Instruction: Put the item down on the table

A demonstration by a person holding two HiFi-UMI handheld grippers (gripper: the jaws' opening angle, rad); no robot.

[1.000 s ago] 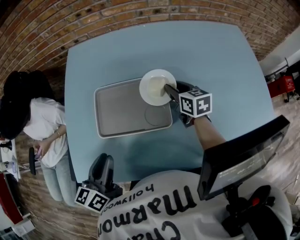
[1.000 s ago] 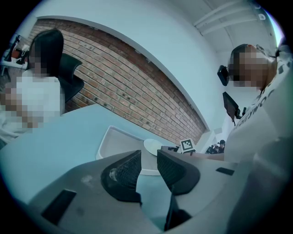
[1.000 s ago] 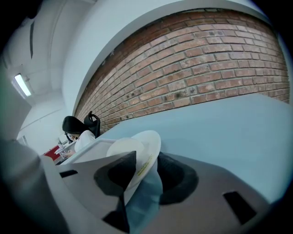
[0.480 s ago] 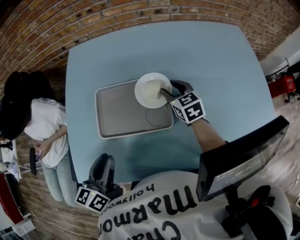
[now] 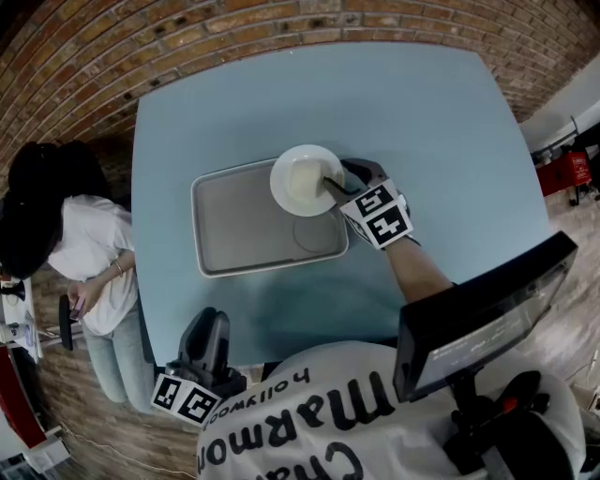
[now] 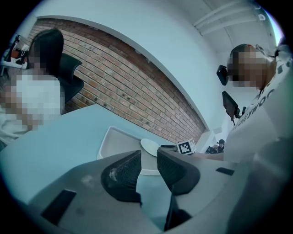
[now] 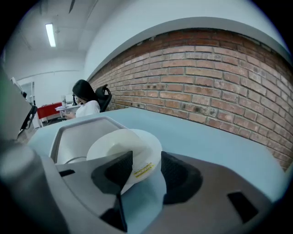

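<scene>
A white plate (image 5: 302,180) rests over the far right corner of the grey tray (image 5: 202,225), partly above the tray's rim. My right gripper (image 5: 333,183) reaches it from the right. In the right gripper view the plate's (image 7: 126,146) rim with a yellow sticker lies between the jaws of the right gripper (image 7: 146,167), which have just been opening and stand apart, with a gap on the right pad's side. My left gripper (image 5: 208,321) stays low at the table's near edge; in the left gripper view the left gripper (image 6: 149,164) is open and holds nothing.
The light blue table (image 5: 422,122) carries only the tray and plate. A person (image 5: 84,253) stands at its left side. A dark screen-like object (image 5: 478,314) hangs near my right elbow. A brick wall (image 5: 234,19) runs behind the table.
The right gripper rolled, its marker cube turning, and shifted slightly left with the plate. The plate now lies lower over the tray corner. The left gripper stayed put.
</scene>
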